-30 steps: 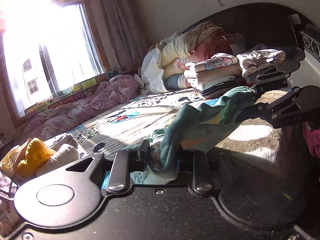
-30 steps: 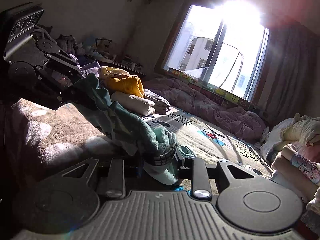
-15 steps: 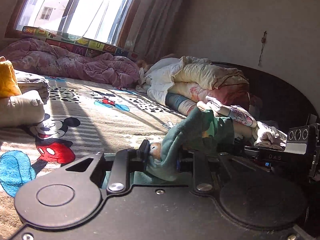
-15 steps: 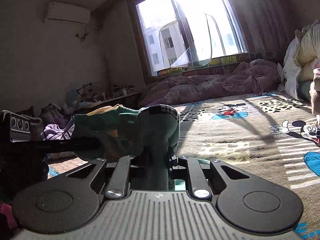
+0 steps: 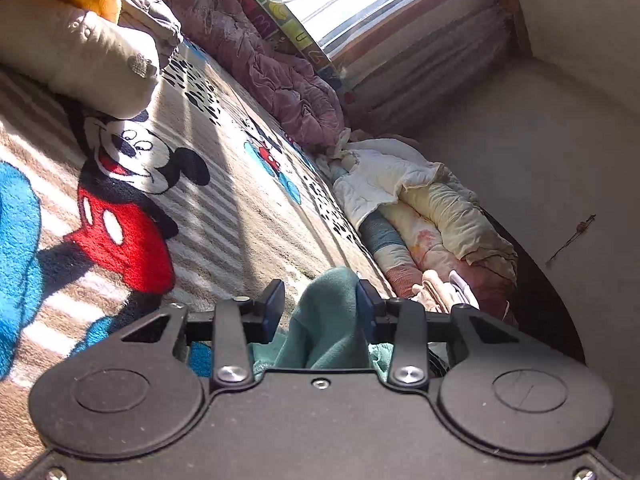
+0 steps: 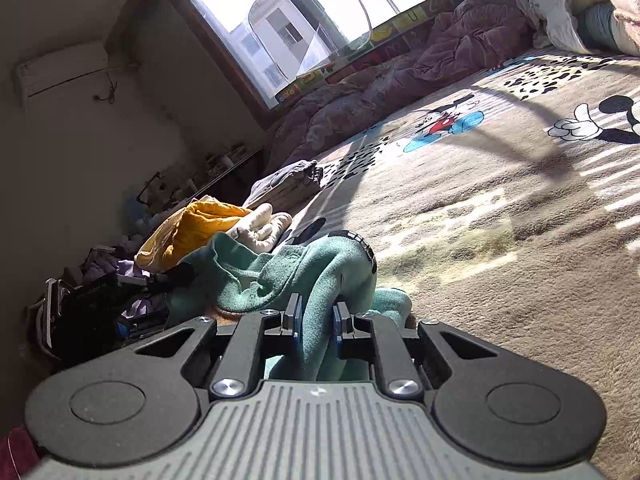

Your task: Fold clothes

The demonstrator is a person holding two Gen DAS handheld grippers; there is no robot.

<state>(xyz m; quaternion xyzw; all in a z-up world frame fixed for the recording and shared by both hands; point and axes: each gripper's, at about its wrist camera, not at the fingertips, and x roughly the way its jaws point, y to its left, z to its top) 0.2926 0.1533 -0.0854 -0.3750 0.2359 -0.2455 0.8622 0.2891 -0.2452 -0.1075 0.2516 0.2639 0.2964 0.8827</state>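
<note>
Teal fleece garment (image 6: 320, 276) bunched on bed blanket (image 6: 500, 240). Right fingers (image 6: 295, 316) clamp it; left fingers (image 5: 273, 306), just opening, stand parted around it.

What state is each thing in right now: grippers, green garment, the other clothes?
Left gripper: jaws just opened, garment loose between them, a gap on one side.
Right gripper: shut on the garment.
Green garment: bunched, on the blanket.
Cream garment: rolled.
Yellow garment: crumpled.
Blanket: spread flat.
</note>
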